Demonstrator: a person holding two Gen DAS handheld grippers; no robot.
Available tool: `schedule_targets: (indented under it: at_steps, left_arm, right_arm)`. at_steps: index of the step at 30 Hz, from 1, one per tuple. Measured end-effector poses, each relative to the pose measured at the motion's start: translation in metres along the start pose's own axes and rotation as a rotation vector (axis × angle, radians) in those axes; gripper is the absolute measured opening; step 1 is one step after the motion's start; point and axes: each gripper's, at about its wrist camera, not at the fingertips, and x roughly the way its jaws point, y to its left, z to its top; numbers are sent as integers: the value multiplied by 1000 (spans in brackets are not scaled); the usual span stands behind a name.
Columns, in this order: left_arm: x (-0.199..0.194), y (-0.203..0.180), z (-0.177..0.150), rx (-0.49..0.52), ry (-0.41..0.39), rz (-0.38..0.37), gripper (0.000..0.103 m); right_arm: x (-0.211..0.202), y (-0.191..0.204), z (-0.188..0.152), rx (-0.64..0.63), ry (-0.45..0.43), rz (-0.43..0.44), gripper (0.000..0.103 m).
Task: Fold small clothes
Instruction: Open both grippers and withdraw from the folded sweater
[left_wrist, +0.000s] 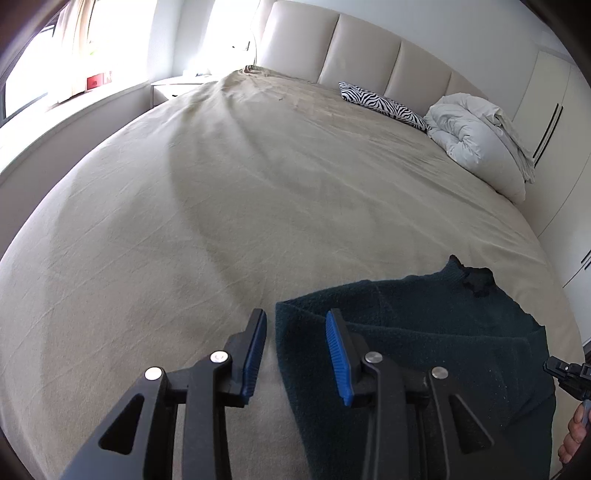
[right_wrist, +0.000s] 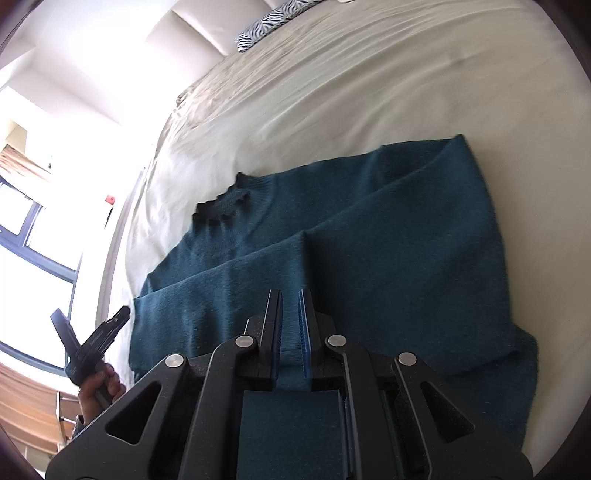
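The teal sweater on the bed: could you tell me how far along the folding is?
Done: both sleeves lie folded across the sweater. In hand: the right gripper pinches a fold of it; the left gripper is open, empty. Left: folding the body in half on the bed.

A dark teal knitted sweater (right_wrist: 369, 236) lies spread flat on the bed, its black scalloped collar (right_wrist: 221, 206) at about ten o'clock from the middle of the garment in the right wrist view. One sleeve is folded across the body as a long diagonal band running from eight o'clock toward two o'clock. In the left wrist view its folded edge sits at five o'clock, the collar toward two o'clock.
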Motion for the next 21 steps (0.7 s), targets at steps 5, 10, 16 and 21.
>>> schedule_targets:
  at_steps: [5,10,16,21]
  left_arm:
    - [30,5,-4,5,63,40,40]
    - [13,20,-10,-14,40,55,40]
    - [-35,4,-45,69,-2,26,44]
    - [-49,6,-78,95,39,88,48]
  right_arm:
    - [45,0,-4,38,99,56,9]
    - [40,-20,-14,103,76,117,8]
    - [17,-12,-27,71,48,148,9]
    - [22,-37,-51,170,99,140,8]
